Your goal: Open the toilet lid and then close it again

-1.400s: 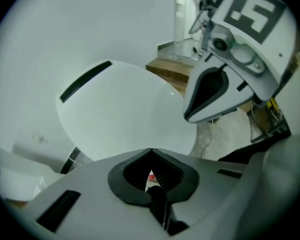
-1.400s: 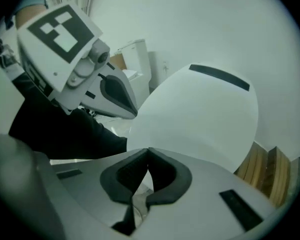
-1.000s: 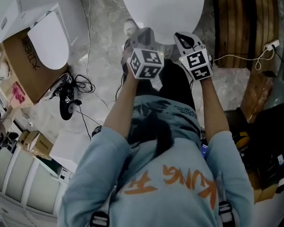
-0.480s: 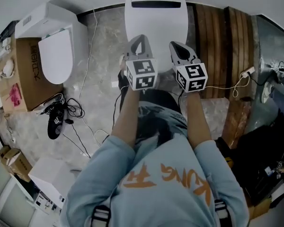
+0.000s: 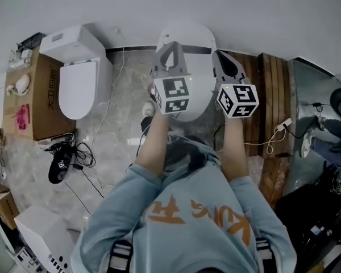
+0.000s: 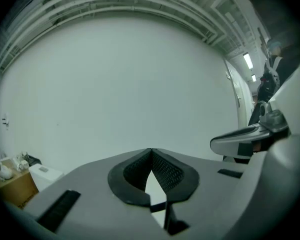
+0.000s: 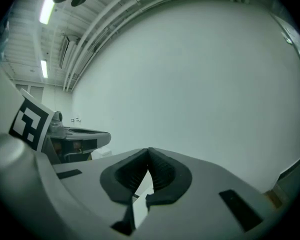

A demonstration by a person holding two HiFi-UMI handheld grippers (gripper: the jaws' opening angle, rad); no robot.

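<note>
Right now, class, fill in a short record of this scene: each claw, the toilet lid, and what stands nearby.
Left claw: shut, empty, pointing at the white wall
Right claw: shut, empty, level with the left one
Toilet lid: down, neither claw touching it
Second toilet: off to the left, lid also down
Cardboard box: left of the second toilet
Wooden planks: right of the toilet lid
</note>
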